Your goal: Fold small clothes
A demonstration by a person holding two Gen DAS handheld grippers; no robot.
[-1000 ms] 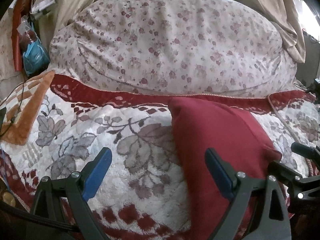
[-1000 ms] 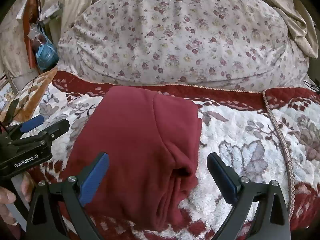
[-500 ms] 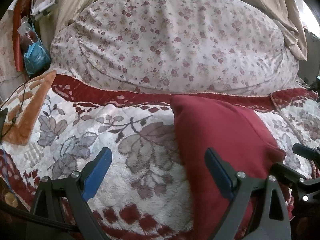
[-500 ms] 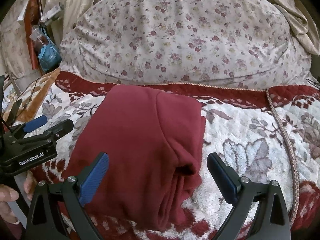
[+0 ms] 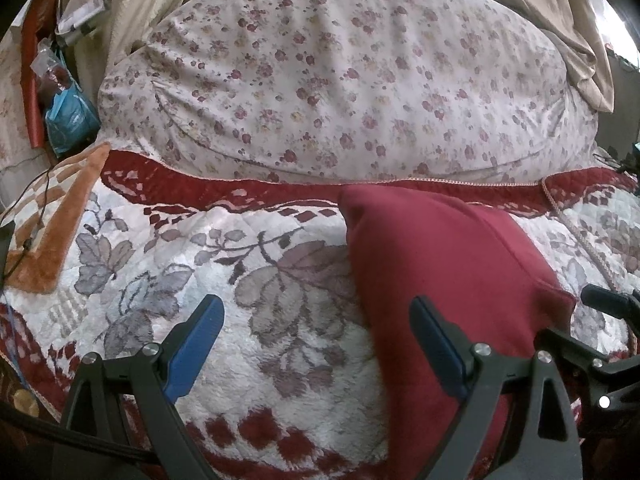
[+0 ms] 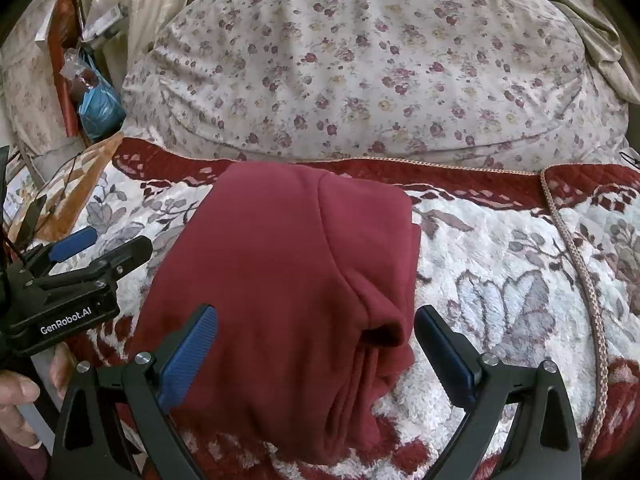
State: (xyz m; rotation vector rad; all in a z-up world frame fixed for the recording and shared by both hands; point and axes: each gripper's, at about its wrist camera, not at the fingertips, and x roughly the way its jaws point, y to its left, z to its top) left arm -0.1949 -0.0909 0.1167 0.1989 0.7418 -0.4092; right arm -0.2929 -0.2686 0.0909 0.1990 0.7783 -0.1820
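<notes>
1. A bed fills both views: a plush floral blanket (image 6: 500,280) in white, grey and dark red covers it, and a big flowered pillow (image 5: 340,80) lies along its far edge, with curtains and a blue bag (image 5: 68,120) past the far-left corner.
2. The dark red garment (image 6: 280,272) lies on the blanket near the middle of the bed, its far edge close to the pillow. It looks already folded into a thick bundle, with stacked layers showing at its near right edge.
3. The right gripper (image 6: 316,356) hangs over the bundle's near end, tilted downward, jaws spread wide and gripping nothing.
4. The left gripper (image 5: 316,344) is likewise wide and empty, angled down at bare blanket; its right finger (image 5: 436,344) overlaps the garment's left side in the view, and I cannot tell whether it touches.
5. A hand (image 6: 20,396) shows at the left edge of the right wrist view, beside the left gripper's body.
6. Judged from this, the fold seems nearly finished. To close it well, press the loose, puckered near right corner flat, square the layers, and avoid dragging the plush blanket along.
</notes>
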